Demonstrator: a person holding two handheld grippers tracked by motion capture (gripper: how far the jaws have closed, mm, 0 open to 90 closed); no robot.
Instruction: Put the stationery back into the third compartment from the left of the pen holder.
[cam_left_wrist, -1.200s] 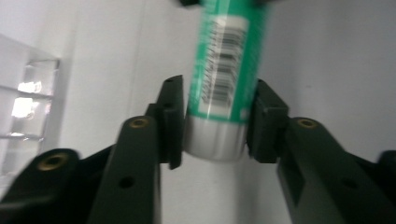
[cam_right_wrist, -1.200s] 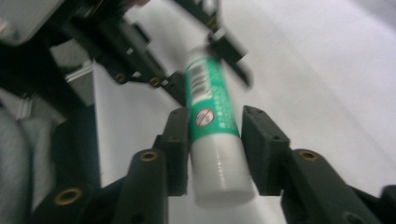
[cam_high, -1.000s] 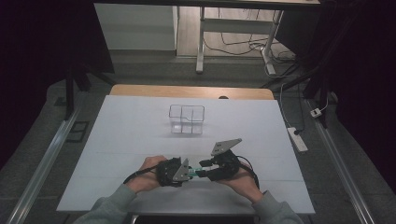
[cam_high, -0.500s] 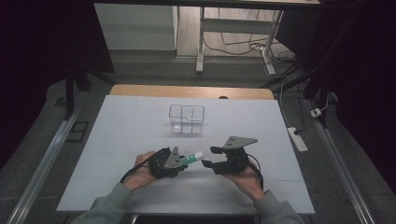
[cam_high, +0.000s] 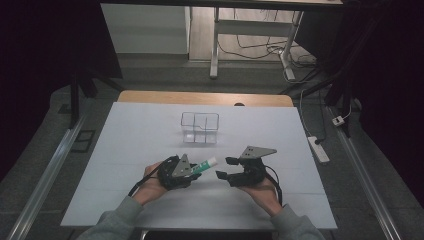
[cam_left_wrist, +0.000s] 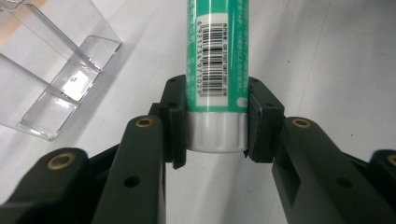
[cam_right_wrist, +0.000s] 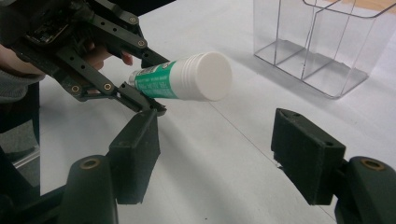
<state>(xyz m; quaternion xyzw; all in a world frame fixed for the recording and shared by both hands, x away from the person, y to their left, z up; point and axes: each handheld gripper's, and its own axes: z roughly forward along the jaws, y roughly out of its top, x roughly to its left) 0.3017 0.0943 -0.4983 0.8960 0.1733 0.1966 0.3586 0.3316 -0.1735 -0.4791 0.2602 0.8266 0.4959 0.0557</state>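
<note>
A green tube (cam_high: 204, 164) with a white cap lies in my left gripper (cam_high: 192, 170), which is shut on its tail end; in the left gripper view the pads clamp the tube (cam_left_wrist: 217, 56) at its white crimp. The capped end points toward my right gripper (cam_high: 225, 168), a short gap away. In the right gripper view the cap of the tube (cam_right_wrist: 187, 77) hangs above the table, ahead of my right gripper (cam_right_wrist: 219, 154). Its jaws have just been opening and nothing is between them. A clear divided organizer (cam_high: 200, 127) stands farther back on the table.
The white table top (cam_high: 125, 150) runs wide to both sides of the hands. A power strip (cam_high: 319, 149) lies off the right edge. The organizer (cam_right_wrist: 322, 42) is close beyond the right gripper, and its wall (cam_left_wrist: 56, 70) is to the upper left in the left gripper view.
The right gripper has pulled away to the right from the tube's cap and its jaws have spread. The left gripper keeps the tube and has hardly shifted.
</note>
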